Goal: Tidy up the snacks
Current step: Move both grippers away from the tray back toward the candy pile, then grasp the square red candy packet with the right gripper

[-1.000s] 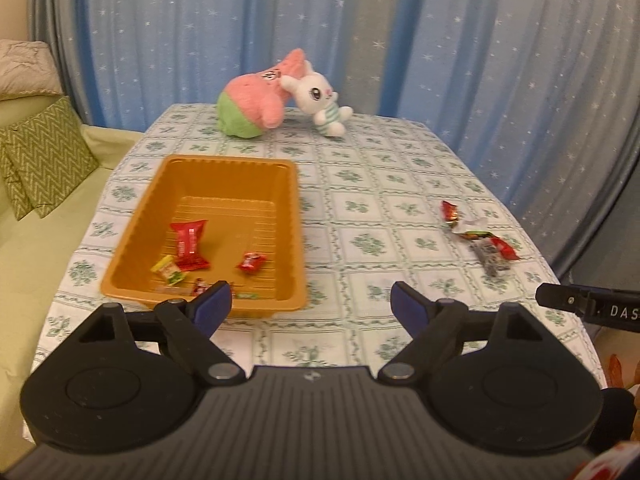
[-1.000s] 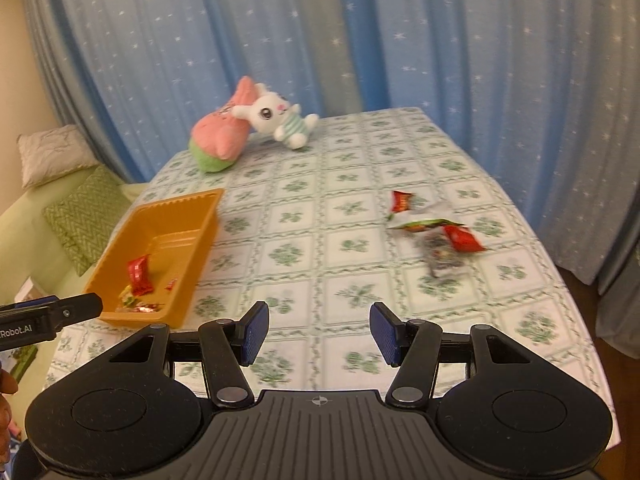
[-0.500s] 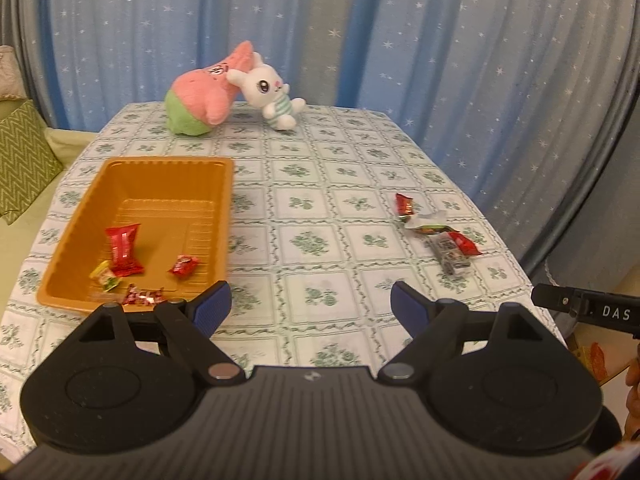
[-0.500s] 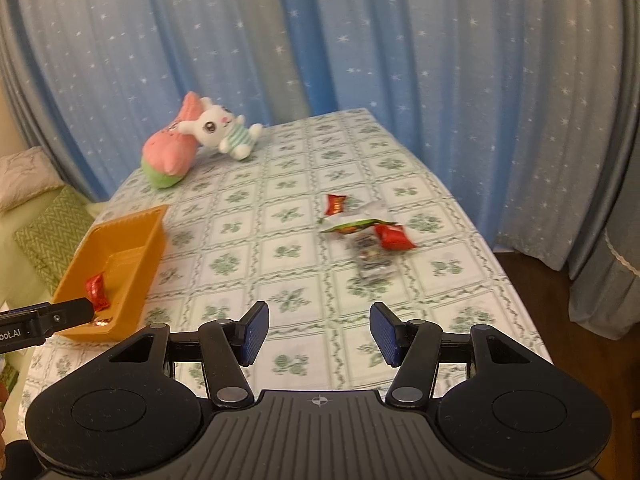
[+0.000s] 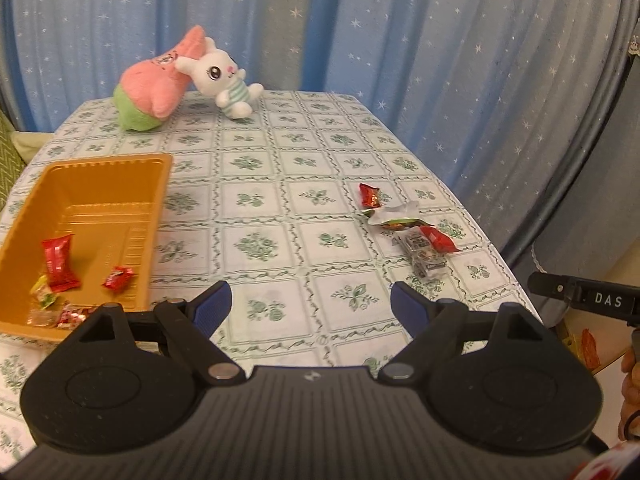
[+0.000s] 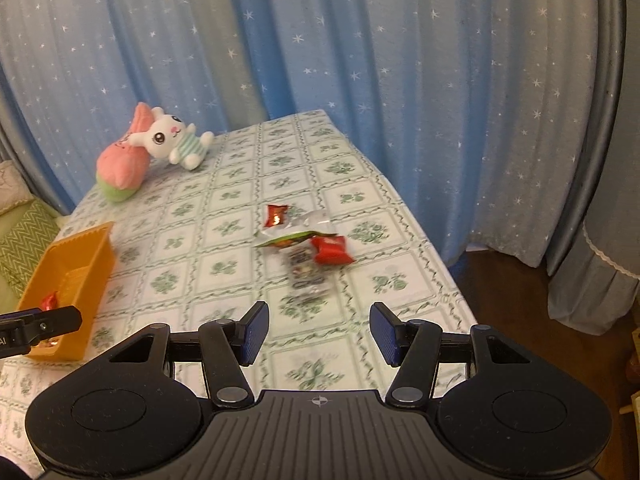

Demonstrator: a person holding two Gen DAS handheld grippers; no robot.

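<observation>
Both jaws empty — snack pile [image 6: 306,246] right of tray [image 5: 100,184]

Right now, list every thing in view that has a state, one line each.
orange tray: upright, a few wrapped snacks inside.
loose snack pile: on the tablecloth, outside the tray.
left gripper: open, empty.
right gripper: open, empty, short of the pile.
white bunny plush: leaning on the pink plush.

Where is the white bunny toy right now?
The white bunny plush lies at the table's far end, leaning against the pink and green plush, before the blue starry curtain.
</observation>
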